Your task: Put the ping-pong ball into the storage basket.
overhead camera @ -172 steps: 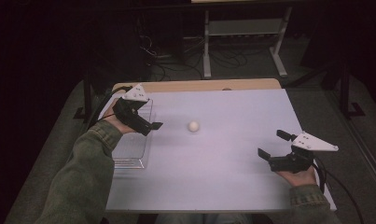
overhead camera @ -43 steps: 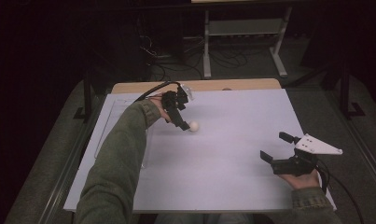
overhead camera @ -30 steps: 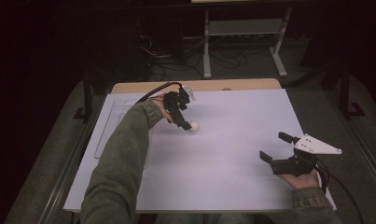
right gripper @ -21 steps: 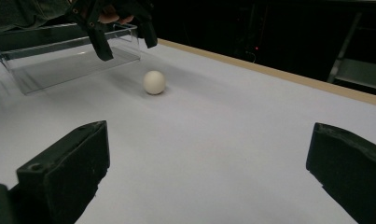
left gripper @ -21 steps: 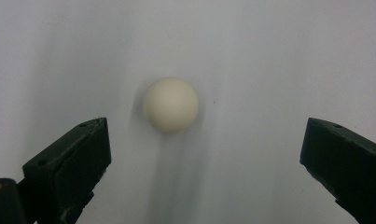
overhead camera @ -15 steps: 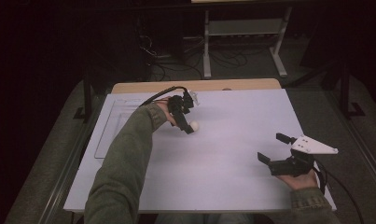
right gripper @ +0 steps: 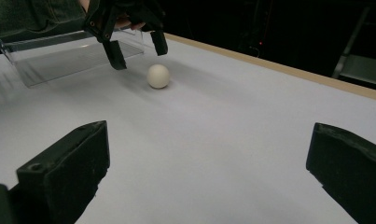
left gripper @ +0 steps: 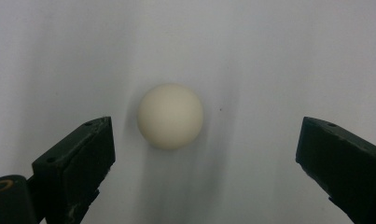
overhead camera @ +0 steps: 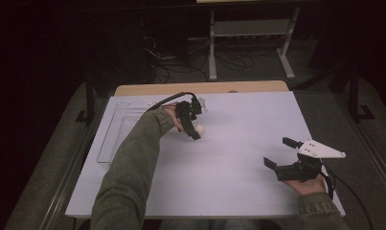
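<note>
Step in hand: approach for a pick-up, grasp not yet made.

Left gripper (overhead camera: 194, 128) sits over the white ball (overhead camera: 199, 129), left of centre on the table (overhead camera: 238, 182) and toward its far edge. In the left gripper view the ball (left gripper: 170, 116) lies on the bare surface between the two black jaws, nearer the left one, with open space on both sides. Jaws released and wide; they have just been closing a little, but neither pad touches the ball. In the right gripper view the left gripper (right gripper: 134, 45) has its tips just above the table, one on each side of the ball (right gripper: 157, 76) and slightly behind it.

Clear tray (overhead camera: 115, 139) lies along the left edge toward the far left corner, just beside the left forearm. Whether anything is in it cannot be told.

Right gripper (overhead camera: 282, 154) rests near the near right corner, well apart from the ball, jaws spread and holding nothing.

Next move, by judgement: settle the tips lower so the ball sits centred between the pads, then close evenly. A round ball on a smooth surface will likely roll off if one jaw meets it first.
</note>
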`<state>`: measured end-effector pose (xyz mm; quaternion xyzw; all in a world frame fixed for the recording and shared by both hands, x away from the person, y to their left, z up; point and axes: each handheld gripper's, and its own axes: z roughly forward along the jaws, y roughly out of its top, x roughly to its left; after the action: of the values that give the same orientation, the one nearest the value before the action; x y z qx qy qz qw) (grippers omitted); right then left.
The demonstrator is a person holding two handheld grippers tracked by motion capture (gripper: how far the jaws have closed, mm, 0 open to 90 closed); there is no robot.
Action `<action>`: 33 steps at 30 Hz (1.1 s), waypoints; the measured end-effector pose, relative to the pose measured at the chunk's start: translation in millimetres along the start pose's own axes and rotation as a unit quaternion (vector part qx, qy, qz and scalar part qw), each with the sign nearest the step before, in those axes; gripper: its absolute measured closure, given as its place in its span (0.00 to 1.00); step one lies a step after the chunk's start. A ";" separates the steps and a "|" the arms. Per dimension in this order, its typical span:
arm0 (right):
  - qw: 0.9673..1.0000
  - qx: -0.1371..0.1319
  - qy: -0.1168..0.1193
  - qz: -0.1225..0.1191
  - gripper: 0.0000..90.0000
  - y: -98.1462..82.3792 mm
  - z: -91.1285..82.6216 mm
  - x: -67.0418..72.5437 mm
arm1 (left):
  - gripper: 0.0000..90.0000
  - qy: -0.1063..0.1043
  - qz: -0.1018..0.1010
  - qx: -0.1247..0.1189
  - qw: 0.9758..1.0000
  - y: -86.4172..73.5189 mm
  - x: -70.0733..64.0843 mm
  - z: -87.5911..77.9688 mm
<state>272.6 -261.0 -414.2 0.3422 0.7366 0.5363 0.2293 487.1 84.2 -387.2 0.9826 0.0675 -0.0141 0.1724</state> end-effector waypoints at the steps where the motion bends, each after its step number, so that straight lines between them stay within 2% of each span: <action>1: 1.000 0.000 0.000 0.000 0.00 0.0 0.3 0.2 | 0.05 0.000 0.000 0.000 1.000 0.0 0.8 0.0; 8: 1.000 0.000 0.000 0.000 0.00 0.2 0.2 0.8 | 0.07 0.004 0.001 0.004 1.000 1.0 2.6 3.8; 12: 1.000 -0.001 0.001 -0.001 0.00 0.5 -0.1 1.6 | 0.07 0.003 -0.008 0.005 1.000 0.6 4.0 5.5; 18: 1.000 0.000 0.000 -0.001 0.00 0.4 0.1 1.3 | 0.15 -0.002 -0.004 -0.001 1.000 0.7 5.3 9.1; 21: 1.000 -0.003 0.001 0.000 0.00 0.5 -0.3 1.1 | 0.17 0.001 0.002 0.007 1.000 1.2 5.6 12.6; 33: 1.000 0.000 0.006 0.001 0.00 0.3 1.2 1.1 | 0.30 -0.002 0.003 -0.001 1.000 -0.1 8.0 16.7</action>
<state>272.9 -259.4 -414.2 0.3394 0.7380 0.5384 0.2242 494.9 79.7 -403.4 0.9827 0.0639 -0.0152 0.1733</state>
